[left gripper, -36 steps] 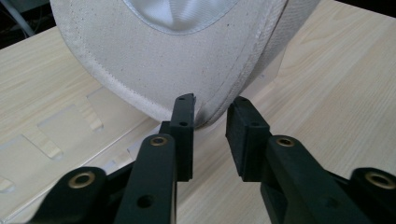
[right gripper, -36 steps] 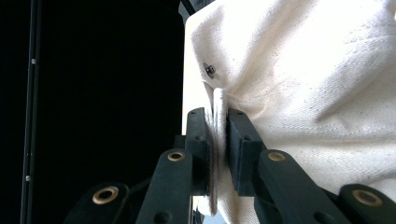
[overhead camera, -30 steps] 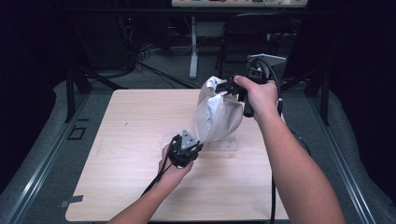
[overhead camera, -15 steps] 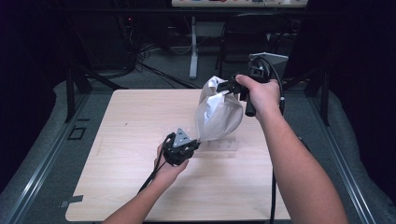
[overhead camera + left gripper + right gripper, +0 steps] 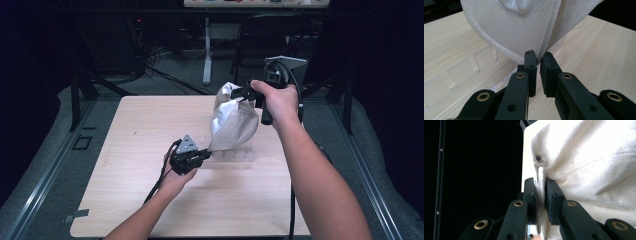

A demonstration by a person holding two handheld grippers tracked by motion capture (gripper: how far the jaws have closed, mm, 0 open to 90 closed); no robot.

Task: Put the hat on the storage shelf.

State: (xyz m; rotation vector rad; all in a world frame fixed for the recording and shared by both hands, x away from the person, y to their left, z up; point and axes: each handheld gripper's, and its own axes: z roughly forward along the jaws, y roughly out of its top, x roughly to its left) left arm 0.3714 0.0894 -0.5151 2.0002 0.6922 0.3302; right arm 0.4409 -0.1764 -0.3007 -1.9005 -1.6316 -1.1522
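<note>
A cream canvas cap (image 5: 232, 120) hangs above the wooden table (image 5: 145, 125), stretched between both grippers. My right gripper (image 5: 241, 93) holds it up at the top, its jaws shut on a fold of fabric (image 5: 540, 185) just below a small metal eyelet (image 5: 538, 157). My left gripper (image 5: 207, 151) sits low over the table, jaws shut on the cap's lowest stitched edge (image 5: 537, 58). The cap's cloth (image 5: 519, 30) and its shiny lining rise above those jaws. Cream fabric (image 5: 586, 170) spreads to the right in the right gripper view.
A clear slotted acrylic rack (image 5: 235, 156) lies flat on the table under the cap, also in the left gripper view as the rack (image 5: 461, 75). Dark floor, cables and a stand lie beyond the far edge. Rails run along both sides of the table.
My left gripper has shifted a little to the left, drawing the cap's lower edge with it. The right hand has held still.
</note>
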